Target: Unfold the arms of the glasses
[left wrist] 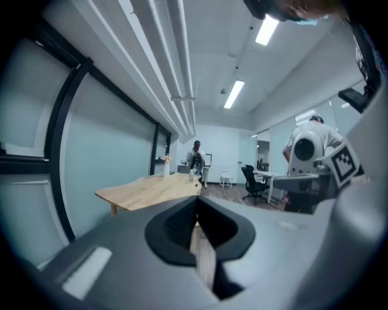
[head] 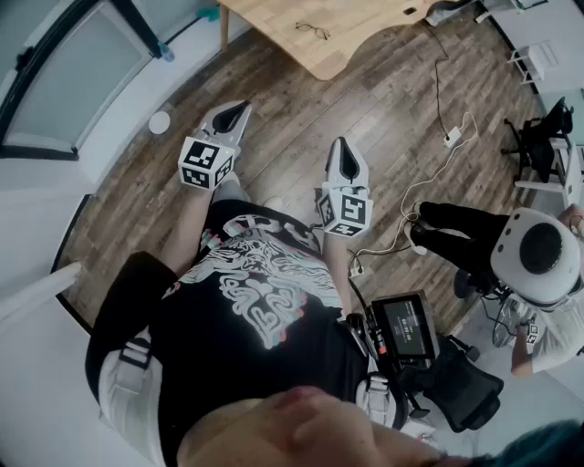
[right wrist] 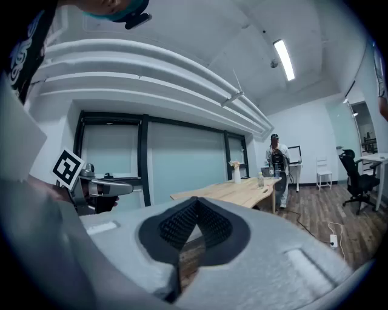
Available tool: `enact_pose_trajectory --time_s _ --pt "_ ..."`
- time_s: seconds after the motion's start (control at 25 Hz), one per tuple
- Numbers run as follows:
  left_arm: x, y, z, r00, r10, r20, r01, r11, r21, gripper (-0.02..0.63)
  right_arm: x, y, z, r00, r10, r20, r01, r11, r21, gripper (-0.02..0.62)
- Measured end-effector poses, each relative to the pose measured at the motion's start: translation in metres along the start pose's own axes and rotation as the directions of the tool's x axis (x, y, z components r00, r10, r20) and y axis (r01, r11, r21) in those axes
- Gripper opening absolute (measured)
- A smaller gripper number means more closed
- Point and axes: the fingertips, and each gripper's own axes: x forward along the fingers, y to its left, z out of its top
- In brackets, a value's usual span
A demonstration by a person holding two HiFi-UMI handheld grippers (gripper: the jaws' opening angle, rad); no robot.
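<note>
Nearest in the head view is the person's black printed T-shirt (head: 255,310). Just beyond it, the grey left gripper (head: 241,107) and the grey right gripper (head: 340,142) are held side by side over the brown plank floor (head: 301,119), both aimed toward the far side. The thin dark-framed glasses (head: 313,30) lie on the pale wooden table (head: 274,27), far ahead and well apart from both grippers. Their long axis runs roughly left to right along the table. They are too small to tell which way they face or whether the arms are folded.

In the left gripper view, the left gripper (left wrist: 197,200) has its jaws together at the tips with nothing between them. The table (left wrist: 145,191) sits far beyond.

In the right gripper view, the right gripper (right wrist: 194,201) is likewise closed and empty, and the table (right wrist: 236,191) is far ahead.

I judge the task not yet begun: the approach is in hand. The next move calls for walking up to the table and parting the jaws.
</note>
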Motion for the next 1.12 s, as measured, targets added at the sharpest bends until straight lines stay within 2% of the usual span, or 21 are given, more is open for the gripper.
enact_pose_trajectory --time_s 0.68,1.12 --pt "0.008 0.01 -0.003 1.0 0.018 0.003 -0.018 1.0 -0.011 -0.011 0.011 -0.008 -0.002 1.0 -0.001 0.001 0.001 1.0 0.0 -0.002" --pt "0.013 -0.005 0.005 1.0 0.02 0.006 -0.02 1.0 0.004 -0.011 0.005 -0.026 0.004 1.0 -0.001 0.018 0.001 1.0 0.016 -0.002"
